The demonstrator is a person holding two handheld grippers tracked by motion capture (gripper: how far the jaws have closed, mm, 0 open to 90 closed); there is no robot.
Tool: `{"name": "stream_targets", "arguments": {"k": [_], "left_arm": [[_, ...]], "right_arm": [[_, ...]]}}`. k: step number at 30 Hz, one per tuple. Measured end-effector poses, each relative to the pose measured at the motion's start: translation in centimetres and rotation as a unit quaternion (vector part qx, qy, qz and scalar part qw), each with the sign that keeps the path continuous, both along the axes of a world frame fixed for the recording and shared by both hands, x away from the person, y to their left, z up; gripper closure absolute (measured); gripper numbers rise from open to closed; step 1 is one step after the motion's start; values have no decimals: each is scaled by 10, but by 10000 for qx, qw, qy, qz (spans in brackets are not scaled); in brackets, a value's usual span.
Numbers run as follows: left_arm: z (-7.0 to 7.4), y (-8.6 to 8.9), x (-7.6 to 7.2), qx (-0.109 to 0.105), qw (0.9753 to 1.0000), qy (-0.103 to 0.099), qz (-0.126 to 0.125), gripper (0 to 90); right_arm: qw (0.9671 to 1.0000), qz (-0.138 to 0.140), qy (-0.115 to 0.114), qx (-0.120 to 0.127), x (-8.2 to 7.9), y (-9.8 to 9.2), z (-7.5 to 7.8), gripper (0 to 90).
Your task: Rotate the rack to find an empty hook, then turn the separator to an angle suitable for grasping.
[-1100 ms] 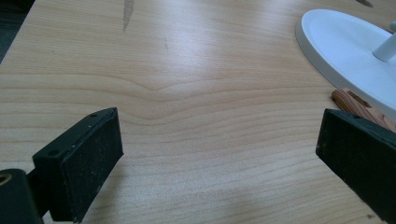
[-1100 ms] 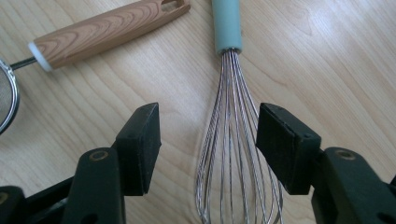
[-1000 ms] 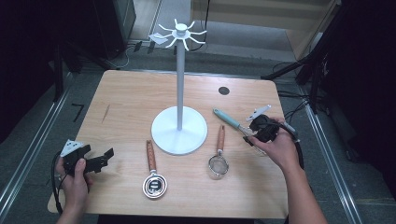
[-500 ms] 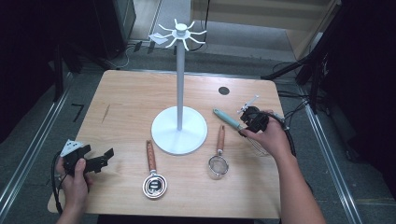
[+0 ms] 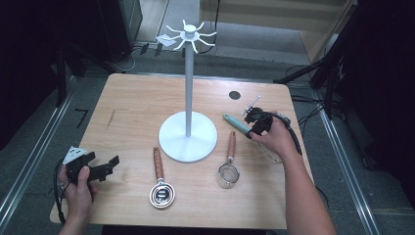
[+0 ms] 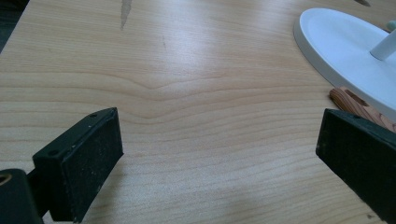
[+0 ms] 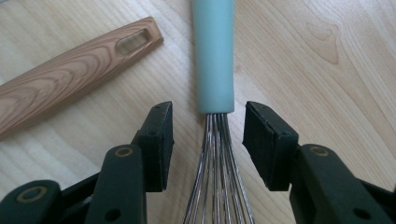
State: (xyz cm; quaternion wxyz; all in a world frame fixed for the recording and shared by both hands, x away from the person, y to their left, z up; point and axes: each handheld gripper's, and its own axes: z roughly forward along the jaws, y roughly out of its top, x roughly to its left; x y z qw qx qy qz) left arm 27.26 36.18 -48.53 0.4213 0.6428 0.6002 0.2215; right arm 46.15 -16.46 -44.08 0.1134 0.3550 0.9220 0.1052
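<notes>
The right gripper [image 5: 255, 128] is down at the right side of the table [image 5: 137, 98], set over the whisk [image 7: 214, 60]. Its jaws stand partly open, one on each side of the spot where the wires meet the pale green handle. A gap shows on both sides, so they straddle the whisk without gripping it. The whisk lies flat on the wood. From above, its handle points up and to the left toward the stand [image 5: 188, 134], and its wire end runs under the person's right hand [image 5: 276, 139]. I think a bit of wire shows just past the hand, but it is too faint to be sure.

Just beside the whisk's handle lies the strainer [image 5: 228, 164], its wooden handle close to the green one but apart from it. In the right gripper view that wooden handle, with its slot, slants across the upper left. Left of the strainer, in front of the stand's round base, lies the jigger [image 5: 160, 183].

The left gripper [image 5: 102, 169] sits well apart from all this, near the table's front left corner. Its jaws are wide open with only bare wood between them. It points toward the stand's base, whose white edge shows at the upper right of the left gripper view.
</notes>
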Motion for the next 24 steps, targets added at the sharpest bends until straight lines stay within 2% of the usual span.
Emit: {"name": "stream_targets", "arguments": {"k": [5, 7, 11, 17, 18, 20, 22, 24], "left_arm": [[0, 0, 0, -1, 10000, 7, -9, 6], [0, 0, 0, 0, 10000, 11, -12, 5], [0, 1, 1, -42, 10000, 20, 25, 5], [0, 1, 1, -32, 10000, 18, 13, 6], [0, 1, 1, -30, 10000, 15, 11, 6], [0, 1, 1, -29, 10000, 13, 5, 6], [0, 1, 1, -30, 10000, 15, 3, 6], [0, 1, 1, -32, 10000, 16, 6, 6]], "right_arm": [[10000, -81, 3, -53, 7, 4, -3, 534], [9998, -129, 140, -41, 12, 6, -4, 575], [9991, -226, 357, -61, 16, 7, -7, 586], [9989, -189, 381, -207, 19, 8, -15, 635], [9989, -138, 385, -232, 20, 8, -16, 675], [9986, -204, 419, -256, 19, 7, -17, 692], [9982, -260, 526, -136, 19, 7, -17, 694], [9979, -246, 588, -127, 21, 7, -17, 692]]}}
